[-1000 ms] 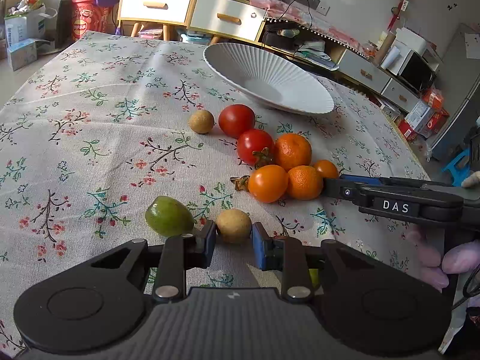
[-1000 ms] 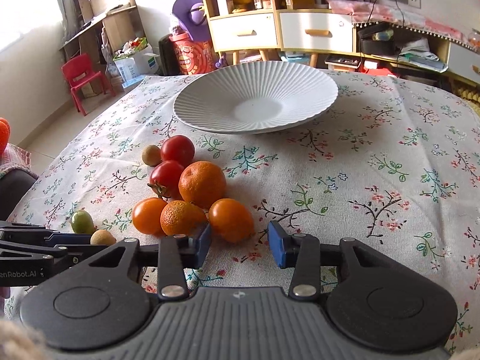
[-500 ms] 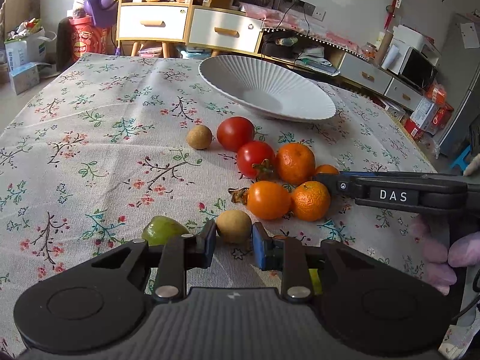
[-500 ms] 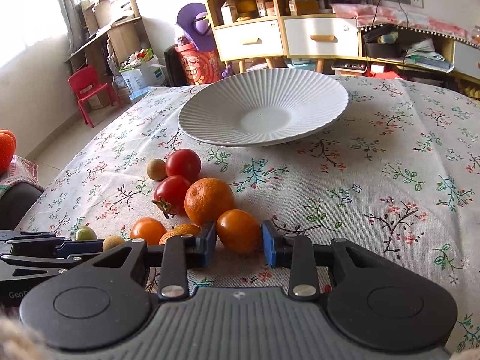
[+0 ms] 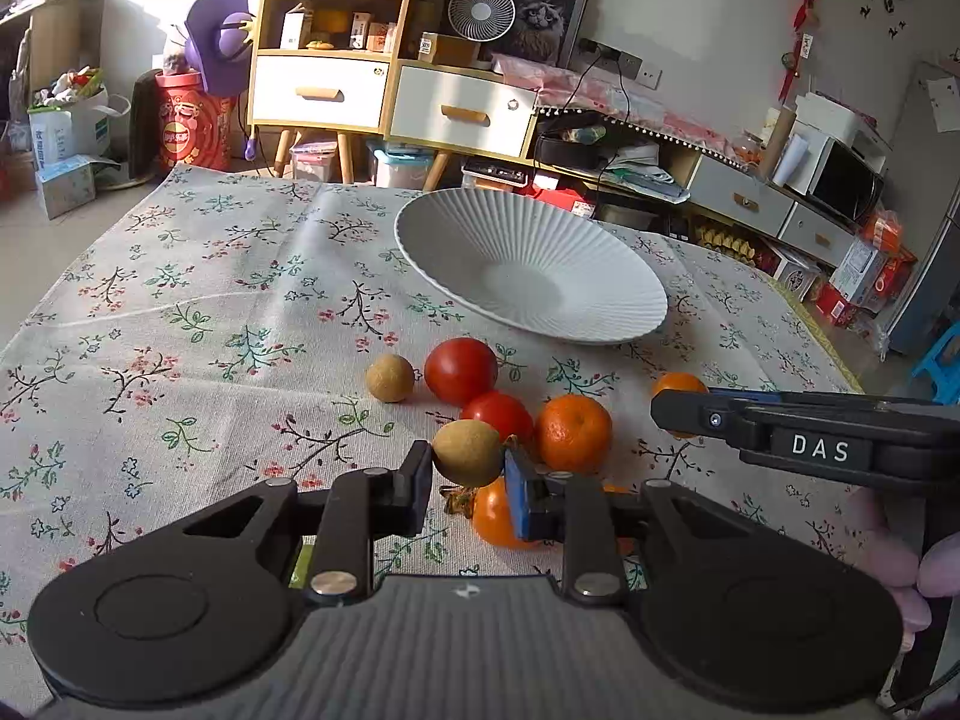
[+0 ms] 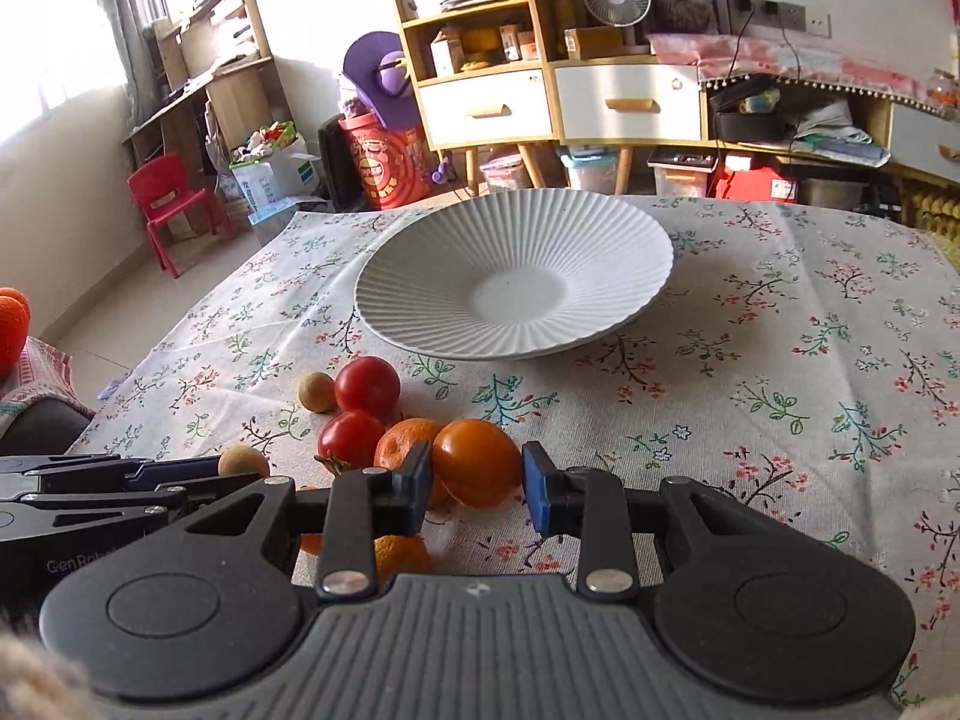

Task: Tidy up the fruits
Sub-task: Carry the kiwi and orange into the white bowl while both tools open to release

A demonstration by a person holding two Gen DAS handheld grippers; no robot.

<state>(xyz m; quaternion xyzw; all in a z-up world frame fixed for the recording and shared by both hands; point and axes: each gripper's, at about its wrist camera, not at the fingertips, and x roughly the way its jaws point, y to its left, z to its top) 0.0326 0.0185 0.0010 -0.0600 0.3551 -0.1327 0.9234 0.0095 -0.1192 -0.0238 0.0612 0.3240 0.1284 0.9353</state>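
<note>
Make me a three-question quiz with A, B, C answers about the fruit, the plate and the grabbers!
1. Where is the white plate?
A. beyond the fruit
B. on the floor
C. on a shelf
2. How many red tomatoes?
A. five
B. two
C. none
3. What does the left gripper hold?
A. a spoon
B. nothing
C. a brown fruit

A: it lies on the tablecloth past the pile.
B: tomato and tomato.
C: the brown fruit sits between its pads.
</note>
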